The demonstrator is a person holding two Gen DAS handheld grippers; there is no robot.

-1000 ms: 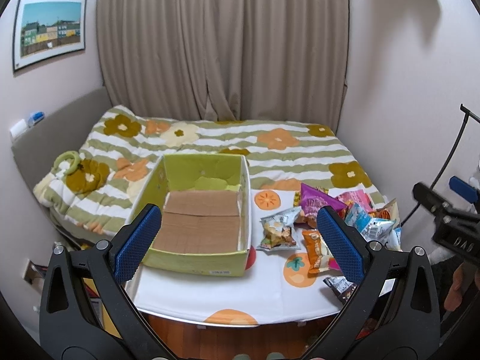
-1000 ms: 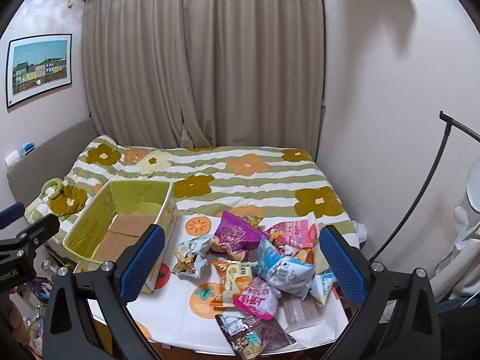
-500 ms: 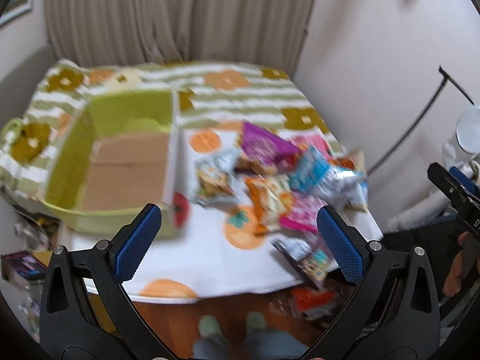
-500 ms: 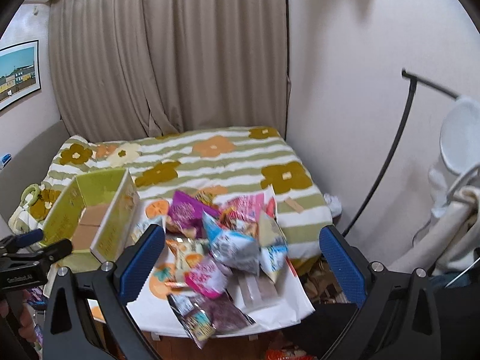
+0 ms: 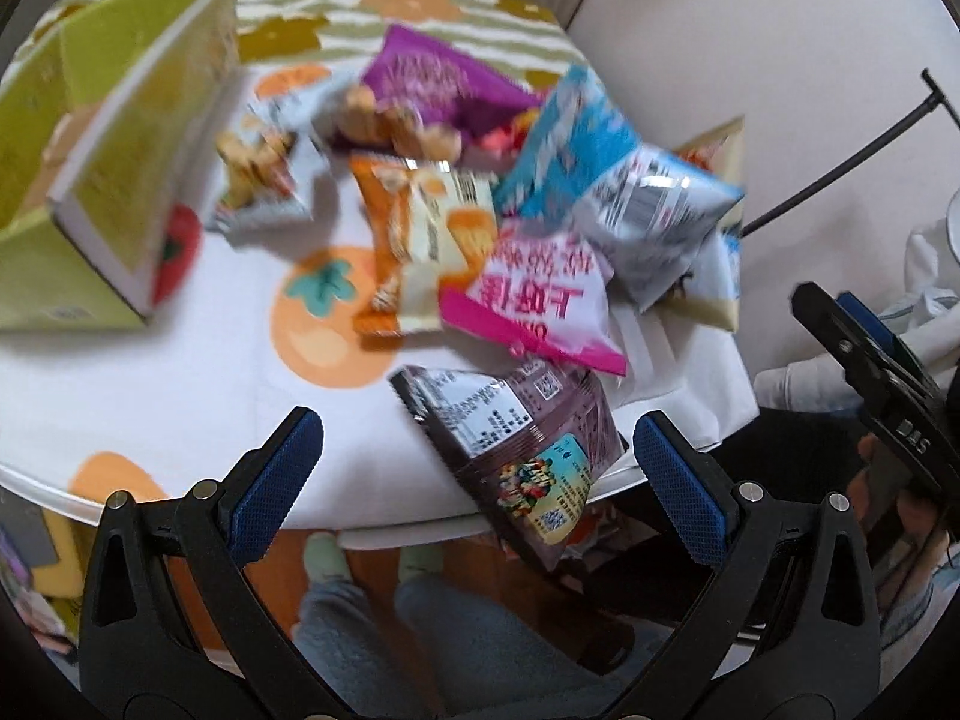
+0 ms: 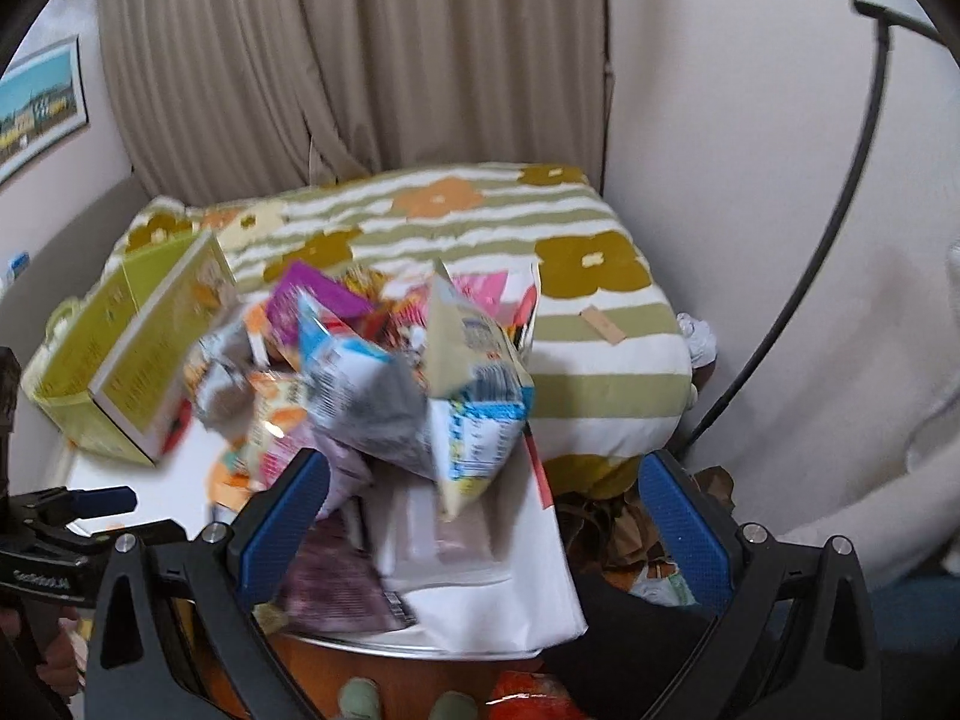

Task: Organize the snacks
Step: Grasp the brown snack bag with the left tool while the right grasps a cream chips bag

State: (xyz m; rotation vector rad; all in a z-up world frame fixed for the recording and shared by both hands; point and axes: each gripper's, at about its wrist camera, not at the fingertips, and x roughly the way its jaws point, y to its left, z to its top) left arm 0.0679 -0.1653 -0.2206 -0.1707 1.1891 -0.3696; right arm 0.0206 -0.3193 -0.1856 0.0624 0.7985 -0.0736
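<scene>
1. The bed lies far behind the surface.
2. The green box stands far left on the surface, holding no snacks that I can see.
3. The snack bags lie piled right of it, all unsorted; the work looks barely begun.
4. The dark bag overhangs the near edge.
5. The left gripper gapes wide, empty, above that bag.
6. The right gripper, equally wide, holds nothing.
</scene>
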